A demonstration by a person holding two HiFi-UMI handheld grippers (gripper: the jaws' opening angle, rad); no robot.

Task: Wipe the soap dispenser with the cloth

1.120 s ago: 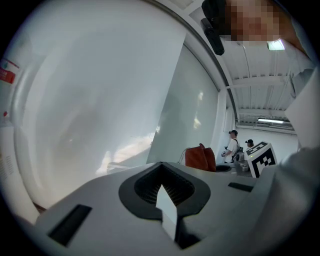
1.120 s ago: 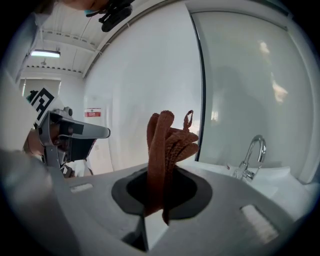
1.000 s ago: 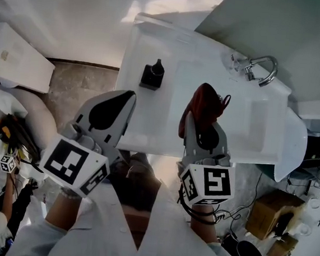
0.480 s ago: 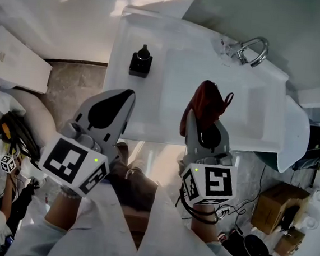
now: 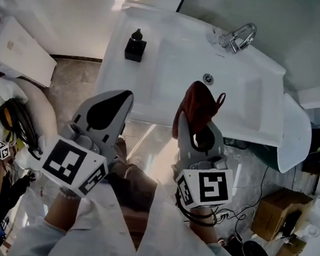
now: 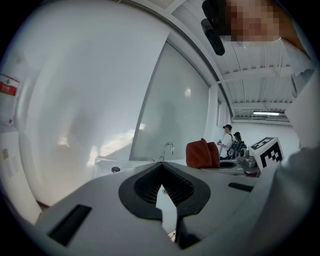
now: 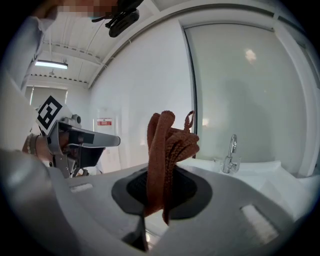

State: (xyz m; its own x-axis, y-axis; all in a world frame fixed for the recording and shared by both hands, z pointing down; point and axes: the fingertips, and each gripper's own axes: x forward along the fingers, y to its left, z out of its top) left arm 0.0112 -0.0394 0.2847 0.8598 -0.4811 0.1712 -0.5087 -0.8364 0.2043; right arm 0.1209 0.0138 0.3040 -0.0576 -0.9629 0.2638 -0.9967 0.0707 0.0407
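A black soap dispenser (image 5: 135,44) stands on the back left corner of the white washbasin (image 5: 152,90); only its dark top (image 6: 115,169) shows in the left gripper view. My right gripper (image 5: 190,117) is shut on a folded red-brown cloth (image 5: 199,103), held over the basin's front edge. The cloth (image 7: 167,140) sticks up between the right gripper (image 7: 162,175) jaws and also shows as a red bundle (image 6: 202,154) in the left gripper view. My left gripper (image 5: 127,95) is shut with nothing in it, below the dispenser and well short of it. Its jaws (image 6: 161,167) point toward the basin.
A chrome faucet (image 5: 236,37) and drain (image 5: 208,78) sit at the basin's back, under a mirror (image 5: 282,24). A white toilet (image 5: 17,60) stands at the left. A cardboard box (image 5: 273,211) and cables lie on the floor at the right. People stand in the distance (image 6: 227,142).
The basin and dispenser have slid up and left in the head view, and the drain has come into sight. Both grippers stay shut, the right one still holding the cloth.
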